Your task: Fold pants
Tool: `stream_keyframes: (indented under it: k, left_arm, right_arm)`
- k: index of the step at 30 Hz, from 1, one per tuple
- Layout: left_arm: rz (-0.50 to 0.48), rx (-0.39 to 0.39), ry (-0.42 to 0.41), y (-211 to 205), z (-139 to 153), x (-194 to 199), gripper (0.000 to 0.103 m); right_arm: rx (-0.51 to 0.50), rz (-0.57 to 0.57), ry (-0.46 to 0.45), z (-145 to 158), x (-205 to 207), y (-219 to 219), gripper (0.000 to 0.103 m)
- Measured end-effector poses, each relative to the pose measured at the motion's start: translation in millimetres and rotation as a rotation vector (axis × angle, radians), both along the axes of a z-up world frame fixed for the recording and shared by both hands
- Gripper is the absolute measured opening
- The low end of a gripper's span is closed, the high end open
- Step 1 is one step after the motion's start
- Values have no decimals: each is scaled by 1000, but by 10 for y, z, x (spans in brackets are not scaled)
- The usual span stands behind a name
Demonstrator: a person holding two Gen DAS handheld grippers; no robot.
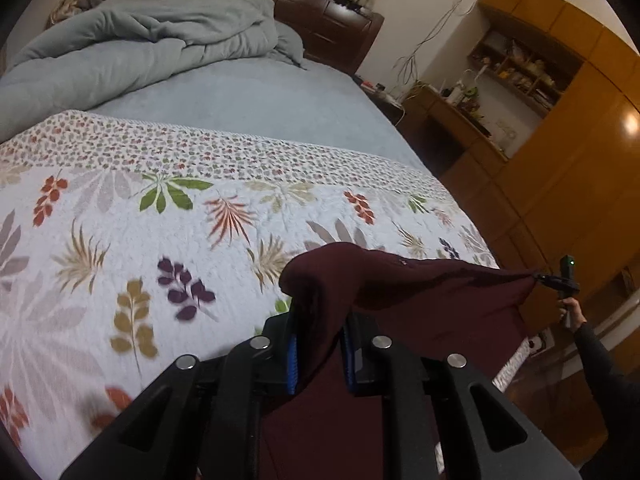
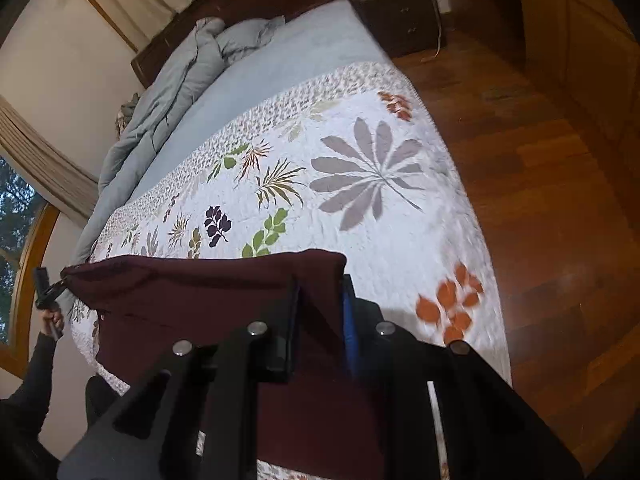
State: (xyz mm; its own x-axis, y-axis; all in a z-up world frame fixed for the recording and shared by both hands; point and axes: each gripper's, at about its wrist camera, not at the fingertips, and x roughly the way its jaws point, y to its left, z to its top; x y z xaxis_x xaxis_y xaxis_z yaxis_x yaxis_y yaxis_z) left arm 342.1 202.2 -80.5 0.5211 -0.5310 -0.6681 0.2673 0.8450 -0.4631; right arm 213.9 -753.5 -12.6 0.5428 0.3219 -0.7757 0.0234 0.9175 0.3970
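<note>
The pants (image 1: 420, 300) are dark maroon and hang stretched in the air between my two grippers, above the near end of the bed. My left gripper (image 1: 320, 344) is shut on one top corner of the pants. My right gripper (image 2: 320, 320) is shut on the other corner of the pants (image 2: 200, 300). The right gripper also shows far right in the left wrist view (image 1: 540, 278), and the left gripper shows far left in the right wrist view (image 2: 60, 284). The lower part of the pants drops out of sight below both grippers.
The bed carries a white quilt with a leaf print (image 1: 160, 220) over a blue sheet (image 1: 240, 92). A crumpled grey-blue duvet (image 1: 140, 40) lies by the dark headboard. A nightstand (image 2: 404, 12), wooden cabinets (image 1: 560, 160) and wood floor (image 2: 540, 200) lie to the right of the bed.
</note>
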Motion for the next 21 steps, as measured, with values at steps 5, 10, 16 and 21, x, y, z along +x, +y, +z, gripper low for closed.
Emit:
stream_keyframes:
  k: [5, 10, 16, 21]
  left_arm:
    - [16, -26, -19, 112, 12, -596, 16]
    - [37, -44, 32, 243, -287, -1099, 16]
    - [43, -37, 145, 246, -829, -1466, 17]
    - [118, 110, 283, 314, -1171, -1711, 51]
  right_arm:
    - [-22, -23, -34, -26, -464, 71, 18]
    - [-33, -65, -36, -197, -890, 135, 21]
    - [-83, -131, -2, -565, -1298, 300, 29]
    - [-88, -262, 32, -741, -1596, 274, 57]
